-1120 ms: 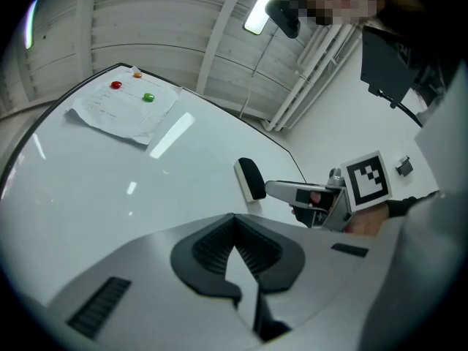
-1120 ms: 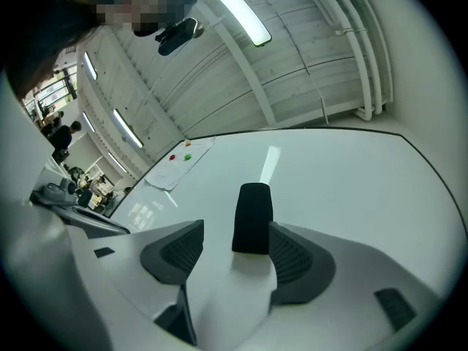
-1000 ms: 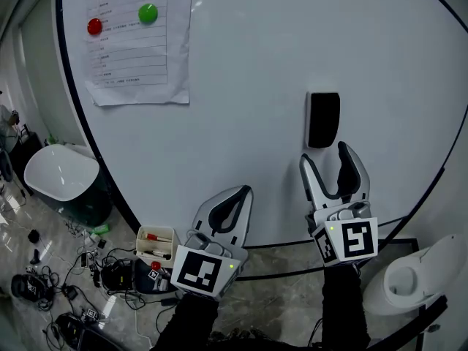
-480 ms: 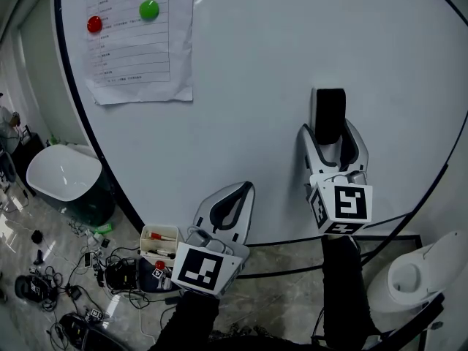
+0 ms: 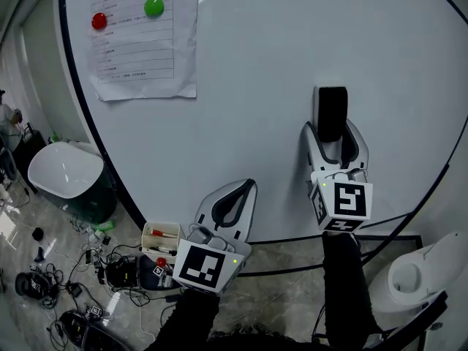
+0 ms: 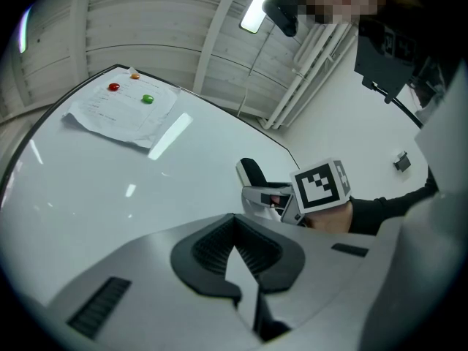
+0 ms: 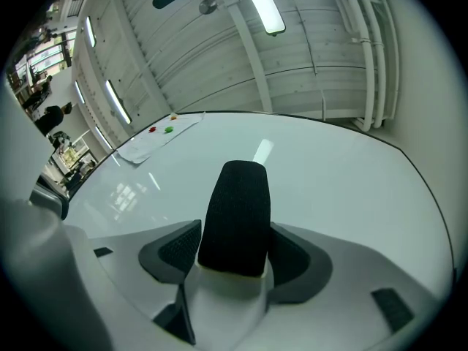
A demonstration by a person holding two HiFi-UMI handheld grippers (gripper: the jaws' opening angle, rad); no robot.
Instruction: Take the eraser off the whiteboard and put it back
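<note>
One black eraser (image 5: 333, 113) sits on the right side of the whiteboard (image 5: 256, 86). The right gripper (image 5: 335, 134) has its two jaws closed on the eraser's sides, and the right gripper view shows the pads pressing it. The left gripper (image 5: 235, 196) is nearer and to the left, squeezed closed with nothing in it. One paper (image 5: 139, 42) hangs far left. The head view shows a red magnet (image 5: 99, 21) and a green magnet (image 5: 153, 6) on it. Only the left gripper view shows a third one, an orange magnet (image 6: 134, 76).

Paper sheet (image 5: 142, 39) far left, red magnet (image 5: 99, 20) and green magnet (image 5: 153, 6) on it. White tub (image 5: 64, 172) left; marker tray (image 5: 161, 241) and tangled cables (image 5: 51, 284) near, on floor.
</note>
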